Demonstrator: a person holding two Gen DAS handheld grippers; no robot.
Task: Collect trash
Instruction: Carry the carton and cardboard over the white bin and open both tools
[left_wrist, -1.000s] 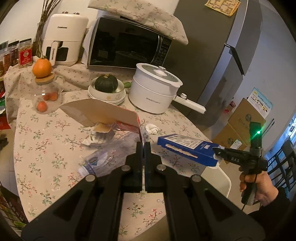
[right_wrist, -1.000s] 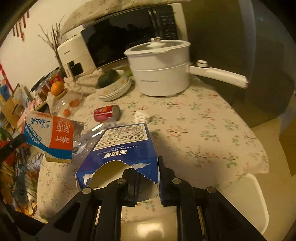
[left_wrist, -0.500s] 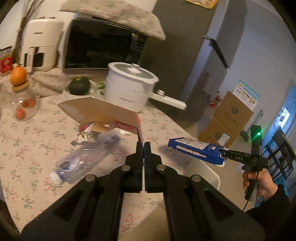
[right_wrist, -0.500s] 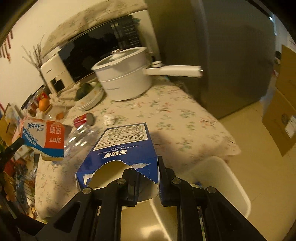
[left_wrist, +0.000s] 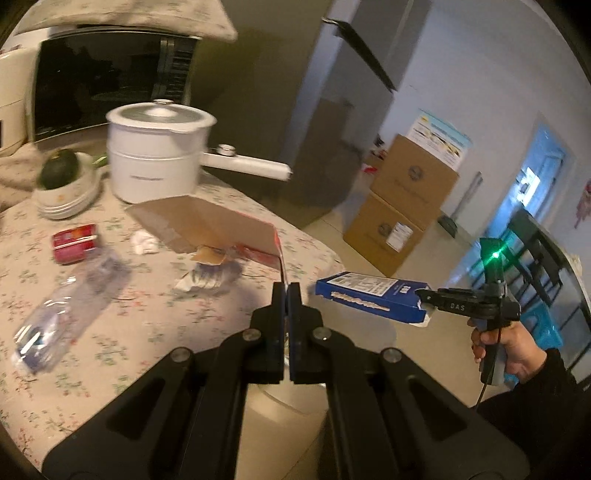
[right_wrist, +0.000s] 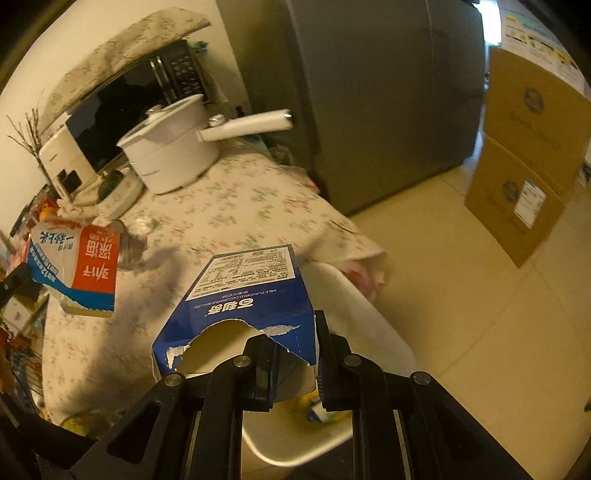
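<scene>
My left gripper (left_wrist: 286, 291) is shut on the edge of a torn red, white and blue carton (left_wrist: 207, 225), held over the table's near edge; the carton also shows in the right wrist view (right_wrist: 74, 269). My right gripper (right_wrist: 291, 354) is shut on a torn blue carton (right_wrist: 243, 291), held above a white bin (right_wrist: 354, 325) on the floor beside the table. The left wrist view shows the blue carton (left_wrist: 369, 299) and the right gripper (left_wrist: 428, 301). A crushed plastic bottle (left_wrist: 66, 299), a red can (left_wrist: 74, 242), a crumpled white tissue (left_wrist: 144, 242) and a wrapper (left_wrist: 207, 277) lie on the floral tablecloth (left_wrist: 122, 321).
A white pot (left_wrist: 159, 155) with a long handle, stacked bowls holding a green squash (left_wrist: 59, 173) and a microwave (left_wrist: 99, 88) stand at the back of the table. A grey fridge (right_wrist: 380, 92) and stacked cardboard boxes (right_wrist: 532, 155) stand beyond the table.
Both grippers have swung right, away from the table's middle. The blue carton has moved from over the table to over the white bin. Both jaws stay shut on their cartons.
</scene>
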